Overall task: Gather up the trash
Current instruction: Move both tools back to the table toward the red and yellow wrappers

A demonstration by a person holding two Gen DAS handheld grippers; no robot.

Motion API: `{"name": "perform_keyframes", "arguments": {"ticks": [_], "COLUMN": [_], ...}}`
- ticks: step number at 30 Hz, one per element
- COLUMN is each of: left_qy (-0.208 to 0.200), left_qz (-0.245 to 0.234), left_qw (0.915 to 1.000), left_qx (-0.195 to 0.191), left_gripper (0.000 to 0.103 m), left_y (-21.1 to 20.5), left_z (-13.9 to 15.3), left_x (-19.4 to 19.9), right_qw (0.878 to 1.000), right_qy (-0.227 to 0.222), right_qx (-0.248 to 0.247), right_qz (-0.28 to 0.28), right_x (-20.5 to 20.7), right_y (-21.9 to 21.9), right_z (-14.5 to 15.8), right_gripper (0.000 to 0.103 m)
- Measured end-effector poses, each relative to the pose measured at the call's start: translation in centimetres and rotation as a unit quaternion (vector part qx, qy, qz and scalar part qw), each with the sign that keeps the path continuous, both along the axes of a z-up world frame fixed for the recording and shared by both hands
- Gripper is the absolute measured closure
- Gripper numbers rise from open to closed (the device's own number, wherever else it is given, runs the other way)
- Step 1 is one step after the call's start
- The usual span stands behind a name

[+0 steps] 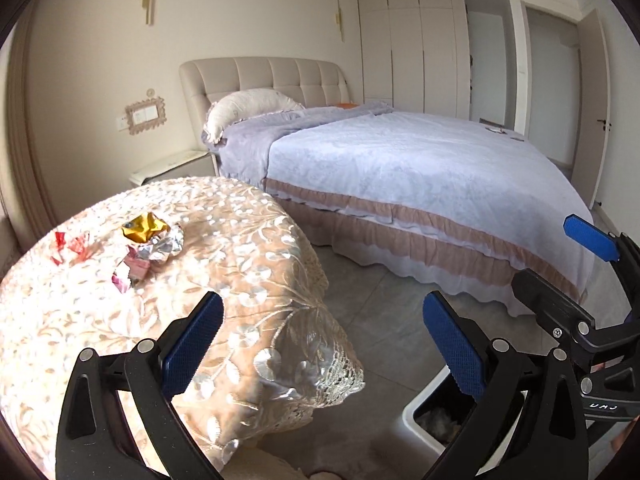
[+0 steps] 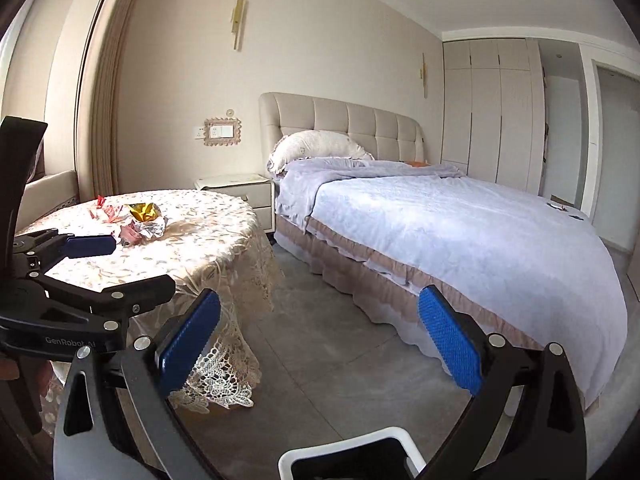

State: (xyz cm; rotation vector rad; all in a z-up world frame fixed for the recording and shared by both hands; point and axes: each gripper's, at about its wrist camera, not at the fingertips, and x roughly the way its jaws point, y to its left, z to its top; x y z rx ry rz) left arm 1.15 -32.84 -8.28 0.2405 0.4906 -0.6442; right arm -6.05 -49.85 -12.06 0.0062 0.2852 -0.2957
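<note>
Crumpled trash lies on a round table (image 1: 224, 280) with a lace cloth: a gold wrapper (image 1: 144, 227), silver foil (image 1: 166, 249), and red and pink scraps (image 1: 70, 246). The pile also shows in the right wrist view (image 2: 140, 220). My left gripper (image 1: 324, 344) is open and empty above the table's near right edge. My right gripper (image 2: 320, 344) is open and empty over the floor, right of the table. A white bin (image 1: 428, 412) stands on the floor below the grippers; its rim shows in the right wrist view (image 2: 352, 452).
A large bed (image 2: 460, 232) with a pale blue cover fills the right side. A white nightstand (image 2: 240, 188) stands between table and bed. Grey tiled floor (image 2: 320, 320) lies between table and bed. Wardrobes (image 2: 492, 112) line the far wall.
</note>
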Motion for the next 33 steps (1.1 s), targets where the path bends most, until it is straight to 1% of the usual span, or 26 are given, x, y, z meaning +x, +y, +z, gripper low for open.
{"name": "perform_keyframes", "arguments": {"ticks": [4, 9, 16, 19, 25, 30, 33], "left_qy": [-0.011, -0.024, -0.021, -0.023, -0.016, -0.018, 0.003], "left_qz": [0.033, 0.077, 0.121, 0.137, 0.145, 0.148, 0.144], "left_qw": [0.9993, 0.9966, 0.9922, 0.99, 0.9891, 0.9886, 0.9892], "left_qx": [-0.011, -0.017, -0.022, -0.023, -0.019, -0.016, -0.027], "left_gripper": [0.005, 0.005, 0.005, 0.005, 0.005, 0.005, 0.005], "left_y": [3.3, 7.7, 13.3, 15.1, 18.1, 20.0, 21.4], "left_z": [1.5, 3.2, 4.8, 5.4, 6.0, 5.8, 5.5], "left_x": [1.7, 4.0, 8.3, 10.4, 15.1, 18.4, 21.3], "right_qw": [0.999, 0.995, 0.989, 0.987, 0.984, 0.979, 0.977], "right_qy": [-0.02, -0.031, -0.024, -0.012, 0.0, 0.008, 0.008], "right_qx": [-0.023, -0.032, -0.045, -0.052, -0.06, -0.081, -0.098], "right_qz": [0.04, 0.086, 0.137, 0.149, 0.169, 0.188, 0.189], "right_x": [1.9, 5.1, 10.3, 12.9, 17.2, 20.7, 22.9], "right_y": [2.7, 6.0, 11.0, 12.6, 15.3, 17.8, 19.3], "right_z": [1.8, 3.6, 5.6, 6.5, 7.7, 8.1, 8.4], "right_gripper": [0.004, 0.004, 0.004, 0.004, 0.004, 0.004, 0.004]}}
